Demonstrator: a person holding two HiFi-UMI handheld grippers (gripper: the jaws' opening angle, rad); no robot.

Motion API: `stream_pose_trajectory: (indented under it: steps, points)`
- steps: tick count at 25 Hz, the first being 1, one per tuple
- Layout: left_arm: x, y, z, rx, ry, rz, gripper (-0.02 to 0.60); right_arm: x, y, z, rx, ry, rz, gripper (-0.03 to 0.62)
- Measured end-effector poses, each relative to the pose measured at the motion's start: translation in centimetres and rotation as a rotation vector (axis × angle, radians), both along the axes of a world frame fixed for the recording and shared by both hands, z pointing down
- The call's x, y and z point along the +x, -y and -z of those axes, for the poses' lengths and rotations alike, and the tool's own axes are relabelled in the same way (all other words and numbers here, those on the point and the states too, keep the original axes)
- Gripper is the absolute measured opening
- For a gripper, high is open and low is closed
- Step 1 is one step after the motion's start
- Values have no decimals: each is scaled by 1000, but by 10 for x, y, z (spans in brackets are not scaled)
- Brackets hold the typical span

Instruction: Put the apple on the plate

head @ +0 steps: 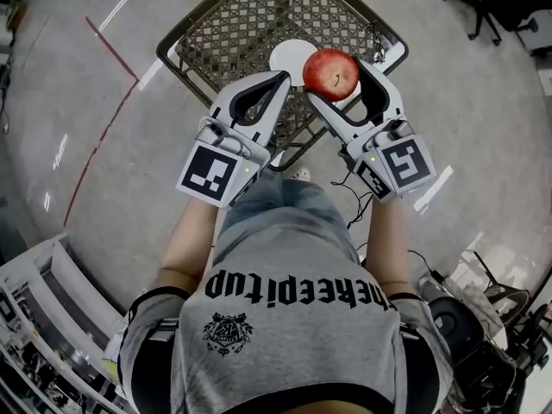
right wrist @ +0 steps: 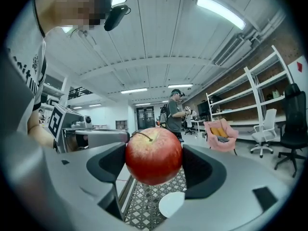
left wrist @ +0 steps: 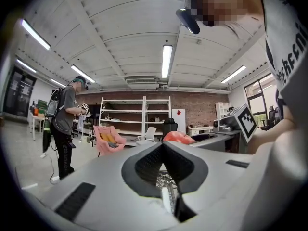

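Left: left gripper (head: pixel 278 83) over wire-mesh table (head: pixel 226 31), jaws pressed together on nothing. Centre: white plate (head: pixel 288 58) on the mesh. Right: right gripper (head: pixel 335 78) pinching red apple (head: pixel 331 72), aloft above the plate, not touching.

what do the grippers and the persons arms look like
The left gripper and right gripper are pale grey with black-lined tapered jaws, each with a cube of black-and-white square markers. A black cable trails below the right one. The person wears a grey short-sleeved T-shirt with black print.
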State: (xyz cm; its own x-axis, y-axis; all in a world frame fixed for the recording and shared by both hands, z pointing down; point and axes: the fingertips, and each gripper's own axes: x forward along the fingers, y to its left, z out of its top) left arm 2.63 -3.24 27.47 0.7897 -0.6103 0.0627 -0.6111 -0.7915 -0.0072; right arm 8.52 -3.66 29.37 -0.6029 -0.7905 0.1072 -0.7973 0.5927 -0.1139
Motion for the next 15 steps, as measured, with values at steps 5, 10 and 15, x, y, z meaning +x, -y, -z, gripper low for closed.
stream_pose_trajectory:
  steps: [5,10,15]
  points:
    - [1,11,4,0,1,-6,35,3,12,0,-6,-8,-14,374]
    - [-10,30,-2,-19,11,-8,35,-7,31,-11,-30,-13,-21,373]
    - [-14,49,-6,-31,16,-18,35,-11,51,-21,-53,-23,-29,373]
